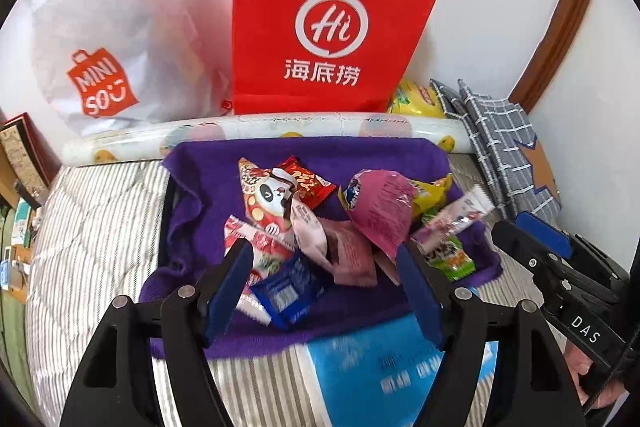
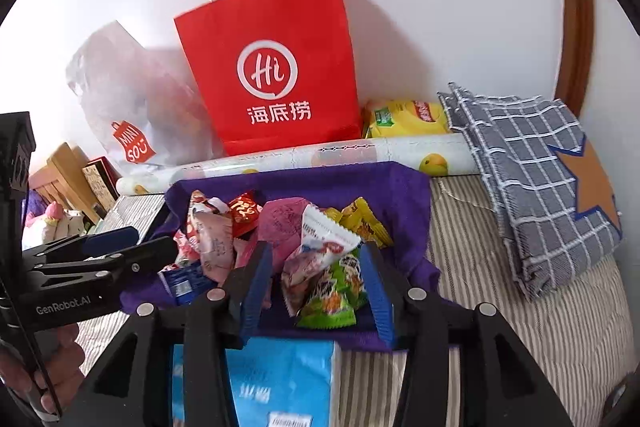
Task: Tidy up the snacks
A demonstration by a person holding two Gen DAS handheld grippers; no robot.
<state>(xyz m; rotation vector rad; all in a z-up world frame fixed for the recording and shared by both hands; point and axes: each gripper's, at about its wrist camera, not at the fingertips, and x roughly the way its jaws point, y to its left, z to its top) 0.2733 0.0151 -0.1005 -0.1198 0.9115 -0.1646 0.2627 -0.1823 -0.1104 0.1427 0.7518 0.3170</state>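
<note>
The likeliest trouble is a poor pick: the snack packets [image 1: 320, 227] lie heaped and overlapping on the purple cloth [image 1: 200, 187], so a closing tool could catch two wrappers together or pinch only a slippery edge and drop it. The cloth sits loose on the striped bed [image 1: 100, 227], and a low pass could snag it and spill the heap.

Nearest, at 6 o'clock, a blue pack [image 1: 384, 367] lies on the bed below both tools. The left tool [image 1: 326, 273] is about half open and has nothing between its pads, hovering above a blue packet [image 1: 286, 291] and pink wrappers. The right tool [image 2: 316, 275] stands narrower. A green packet [image 2: 336, 291] shows between its pads; whether they press on it I cannot tell.

Farther off, at 12 o'clock, a patterned roll [image 1: 280, 131] borders the cloth, and behind it a red paper bag [image 1: 332, 23] stands against the wall.
</note>
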